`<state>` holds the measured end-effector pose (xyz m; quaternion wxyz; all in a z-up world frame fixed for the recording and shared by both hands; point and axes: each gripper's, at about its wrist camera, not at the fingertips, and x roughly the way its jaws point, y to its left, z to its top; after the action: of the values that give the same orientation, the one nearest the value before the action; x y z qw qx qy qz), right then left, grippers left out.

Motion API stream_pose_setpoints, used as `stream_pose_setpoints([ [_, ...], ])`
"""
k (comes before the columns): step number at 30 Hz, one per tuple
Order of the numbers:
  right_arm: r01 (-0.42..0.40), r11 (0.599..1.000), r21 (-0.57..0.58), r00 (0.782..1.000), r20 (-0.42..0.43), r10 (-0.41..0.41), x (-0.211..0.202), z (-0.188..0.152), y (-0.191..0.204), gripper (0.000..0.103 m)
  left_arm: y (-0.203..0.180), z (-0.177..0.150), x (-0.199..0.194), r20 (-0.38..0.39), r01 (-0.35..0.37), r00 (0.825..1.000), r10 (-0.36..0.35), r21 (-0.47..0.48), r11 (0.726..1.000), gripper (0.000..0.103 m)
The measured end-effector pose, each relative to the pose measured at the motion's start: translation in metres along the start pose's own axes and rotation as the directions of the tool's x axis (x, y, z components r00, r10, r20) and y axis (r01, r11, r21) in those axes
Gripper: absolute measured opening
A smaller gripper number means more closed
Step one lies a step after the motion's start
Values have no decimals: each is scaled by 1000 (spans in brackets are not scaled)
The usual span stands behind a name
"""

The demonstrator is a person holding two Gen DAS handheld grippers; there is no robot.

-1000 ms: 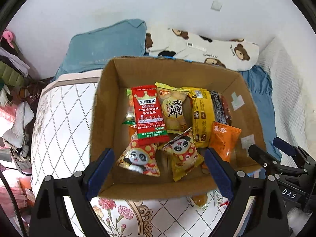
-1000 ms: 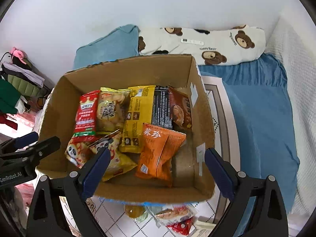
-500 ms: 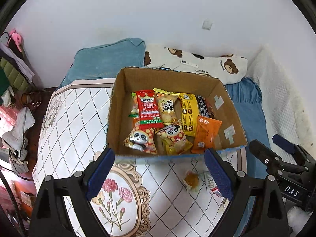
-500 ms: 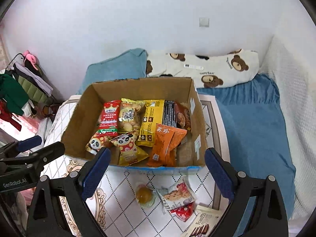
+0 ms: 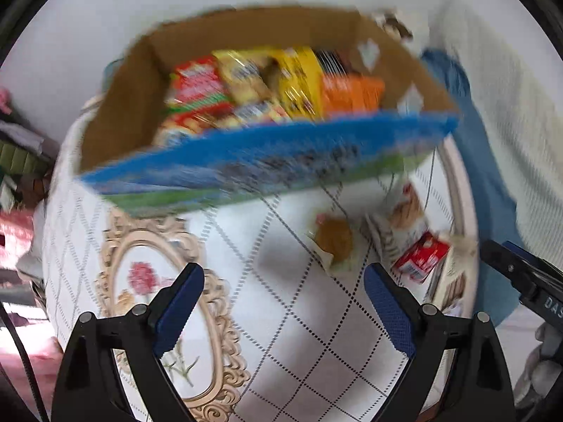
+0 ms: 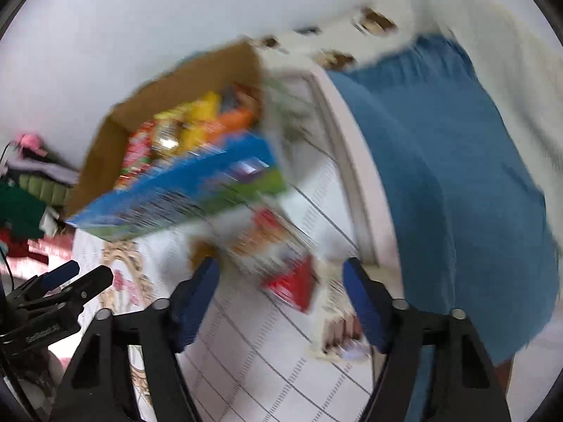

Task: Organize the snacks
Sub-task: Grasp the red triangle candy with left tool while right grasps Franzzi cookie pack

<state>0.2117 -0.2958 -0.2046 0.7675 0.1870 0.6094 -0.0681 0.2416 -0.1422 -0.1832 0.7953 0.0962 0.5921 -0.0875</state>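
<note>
A cardboard box (image 5: 126, 105) with a blue and green front (image 5: 267, 161) holds several snack packets (image 5: 274, 84). It also shows in the right wrist view (image 6: 102, 154), blurred. Loose snacks lie on the quilt in front of it: a round brown pastry packet (image 5: 332, 237), a white cookie packet (image 5: 404, 221) and a red packet (image 5: 422, 256). My left gripper (image 5: 283, 302) is open and empty, low over the quilt, left of the pastry. My right gripper (image 6: 281, 295) is open, with the red packet (image 6: 292, 285) lying between its fingers, blurred.
The white diamond-pattern quilt (image 5: 281, 334) with a floral frame print (image 5: 155, 281) covers the bed. A blue blanket (image 6: 440, 176) lies to the right. A bear-print pillow (image 6: 373, 21) lies behind. Clothes (image 6: 28, 190) are piled at the left.
Both grippers have dropped low and forward toward the loose snacks in front of the box. Both views are now motion-blurred. Both grippers stay open.
</note>
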Motion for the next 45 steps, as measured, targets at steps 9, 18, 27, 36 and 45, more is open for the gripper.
stream_pose_setpoints([
  [9, 28, 992, 126, 986, -164, -7, 81, -43, -53, 73, -51, 15, 77, -102, -63, 991, 87, 217, 974, 92],
  [18, 34, 996, 80, 989, -146, -22, 85, -68, -39, 61, -39, 2, 78, -96, 14, 995, 4, 180, 984, 47],
  [27, -54, 998, -37, 968, -249, 43, 79, -122, 8, 61, 53, -95, 74, -207, 95, 972, -112, -90, 991, 37],
  [36, -50, 998, -48, 957, -287, 35, 98, -127, 25, 61, 71, -83, 46, -146, 258, 944, -296, -230, 938, 50],
  [45, -3, 999, 41, 973, -231, 13, 85, -120, -9, 60, -53, -25, 23, -139, 304, 950, -278, 223, 926, 60],
])
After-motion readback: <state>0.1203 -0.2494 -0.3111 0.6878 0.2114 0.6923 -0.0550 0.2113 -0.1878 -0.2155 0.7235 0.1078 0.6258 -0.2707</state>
